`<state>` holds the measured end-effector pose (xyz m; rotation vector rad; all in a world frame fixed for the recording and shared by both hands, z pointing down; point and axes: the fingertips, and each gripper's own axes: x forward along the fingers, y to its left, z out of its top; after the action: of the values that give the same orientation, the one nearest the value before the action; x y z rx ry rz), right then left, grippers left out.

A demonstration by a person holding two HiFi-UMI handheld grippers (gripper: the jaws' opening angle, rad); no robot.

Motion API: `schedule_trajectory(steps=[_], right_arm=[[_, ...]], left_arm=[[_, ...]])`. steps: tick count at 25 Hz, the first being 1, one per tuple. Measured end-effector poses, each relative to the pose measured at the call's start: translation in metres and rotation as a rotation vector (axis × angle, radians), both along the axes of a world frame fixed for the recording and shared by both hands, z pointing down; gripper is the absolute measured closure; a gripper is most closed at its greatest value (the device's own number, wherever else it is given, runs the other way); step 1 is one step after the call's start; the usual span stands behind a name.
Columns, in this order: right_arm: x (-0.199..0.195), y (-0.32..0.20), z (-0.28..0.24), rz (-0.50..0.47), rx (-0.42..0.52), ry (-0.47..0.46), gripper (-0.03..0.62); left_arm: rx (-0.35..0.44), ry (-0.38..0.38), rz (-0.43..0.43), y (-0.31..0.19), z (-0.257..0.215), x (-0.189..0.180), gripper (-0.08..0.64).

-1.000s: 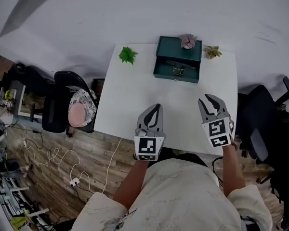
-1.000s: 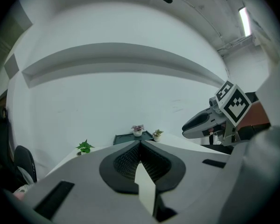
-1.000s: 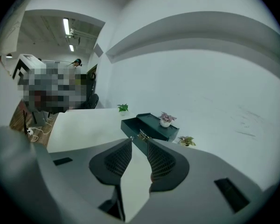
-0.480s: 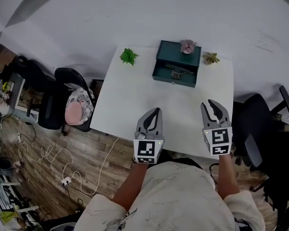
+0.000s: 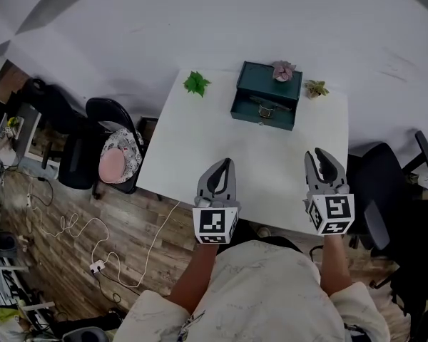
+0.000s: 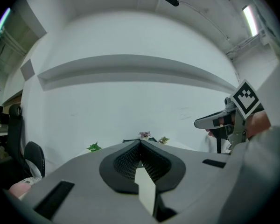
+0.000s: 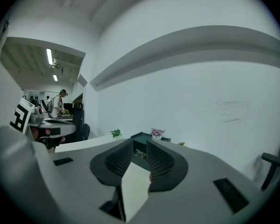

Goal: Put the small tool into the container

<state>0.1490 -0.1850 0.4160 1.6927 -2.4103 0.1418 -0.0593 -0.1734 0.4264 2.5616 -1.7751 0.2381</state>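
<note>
At the bench edge farthest from the green box (image 5: 265, 98), the person's left gripper (image 6: 141, 143) has its jaws pressed together at the tips, with nothing visible between them. The right gripper (image 7: 139, 143) has jaws parted by a narrow gap. They have just been closing, and nothing sits between them; the box shows through the gap. Both grippers hover over the white bench (image 5: 200, 148), well short of the box and pointing toward it, the left one off the box's left side and the right one off its right.

The box, the task's container, stands at the bench's far side with its lid down and a metal latch (image 5: 265, 110) on the front. A pink-topped plant (image 5: 283, 70) sits at the box's far right corner, and a small yellowish plant (image 5: 314, 87) stands just right of the box. A leafy green plant (image 5: 195, 84) stands apart to its left. The small tool cannot be made out in any view.

Left of the box, beyond the bench, a black chair (image 5: 114, 155) with a pink cushion stands on the wooden floor (image 5: 150, 219), where a white cable (image 5: 71, 226) trails.
</note>
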Motion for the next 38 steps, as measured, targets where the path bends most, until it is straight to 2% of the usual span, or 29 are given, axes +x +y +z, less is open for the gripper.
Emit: schedule_trajectory(steps=[8, 16, 25, 38], right_arm=[[0.000, 0.009, -0.014, 0.038, 0.081, 0.015, 0.491], [0.001, 0.014, -0.010, 0.045, 0.072, 0.016, 0.511], [-0.003, 0.011, -0.012, 0.034, 0.077, 0.009, 0.575], [-0.004, 0.013, -0.011, 0.006, 0.076, 0.011, 0.577]], left_arm=[[0.022, 0.004, -0.016, 0.006, -0.007, -0.010, 0.554], [0.009, 0.005, -0.008, 0.009, -0.002, -0.010, 0.554], [-0.002, 0.007, -0.003, 0.010, -0.002, -0.008, 0.554], [0.000, -0.003, -0.014, 0.014, -0.003, -0.007, 0.554]])
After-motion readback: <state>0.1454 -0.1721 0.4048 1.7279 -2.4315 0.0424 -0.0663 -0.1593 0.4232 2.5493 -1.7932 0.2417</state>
